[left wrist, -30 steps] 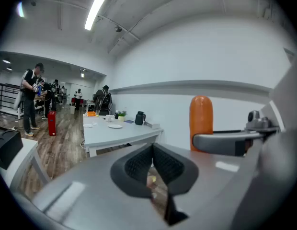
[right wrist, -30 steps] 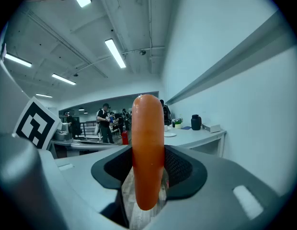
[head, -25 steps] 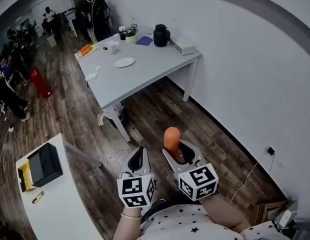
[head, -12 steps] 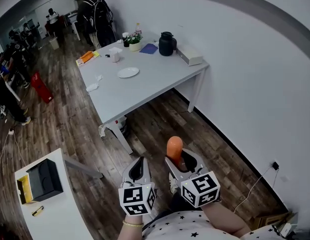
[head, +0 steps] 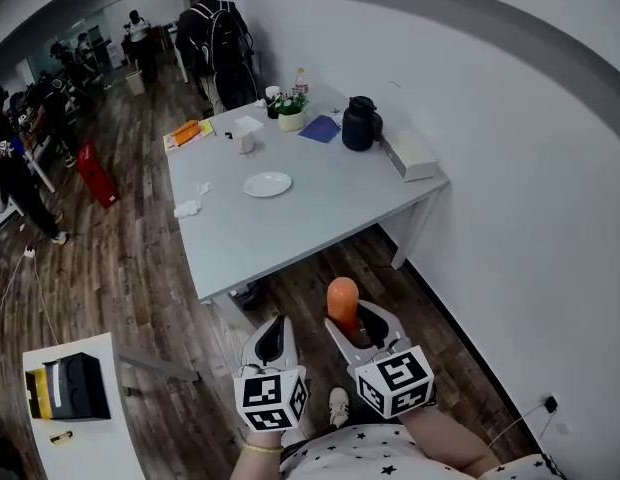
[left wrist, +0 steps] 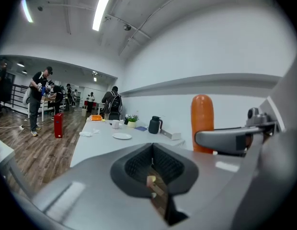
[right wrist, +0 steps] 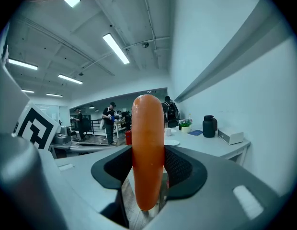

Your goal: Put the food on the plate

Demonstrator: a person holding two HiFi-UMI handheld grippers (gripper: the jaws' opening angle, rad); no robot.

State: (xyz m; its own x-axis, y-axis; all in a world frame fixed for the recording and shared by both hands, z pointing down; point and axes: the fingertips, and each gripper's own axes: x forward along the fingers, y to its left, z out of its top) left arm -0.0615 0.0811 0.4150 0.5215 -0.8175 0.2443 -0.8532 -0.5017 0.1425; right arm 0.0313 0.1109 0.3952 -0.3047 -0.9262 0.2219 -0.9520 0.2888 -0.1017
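Head view: both grippers are seen low in the picture, over the wooden floor (head: 140, 268) and short of the worktop (head: 320, 203).
Right gripper (head: 352, 318): closed on the sausage (head: 342, 301). In the right gripper view the pads press on both sides of its lower part.
Sausage position: held upright, with its rounded orange top well above the jaws. It is not in contact with the worktop or the plate (head: 267, 184).
Left gripper (head: 275, 330): jaws brought together at the tips, with nothing between them. This is confirmed in the left gripper view.
Plate: white and round, lying flat near the middle of the worktop. No food is seen on it.
Plate surroundings: a cup (head: 245, 143) and a potted plant (head: 290, 108) stand behind it, and a dark jug (head: 360, 124) is further to the right. A crumpled tissue (head: 187, 208) lies near the left edge. A clear path to the plate is judged to be available from the near edge.
Done: the food is judged to be picked up and secured in a firm grip.
Left to do: the sausage is to be carried over the worktop, brought above the plate, lowered and released there.
Progress estimate: roughly the first half is judged complete. Transport and placing remain.
Caution: the sausage is gripped by its lower part only, so tipping is judged possible if it is swung quickly.
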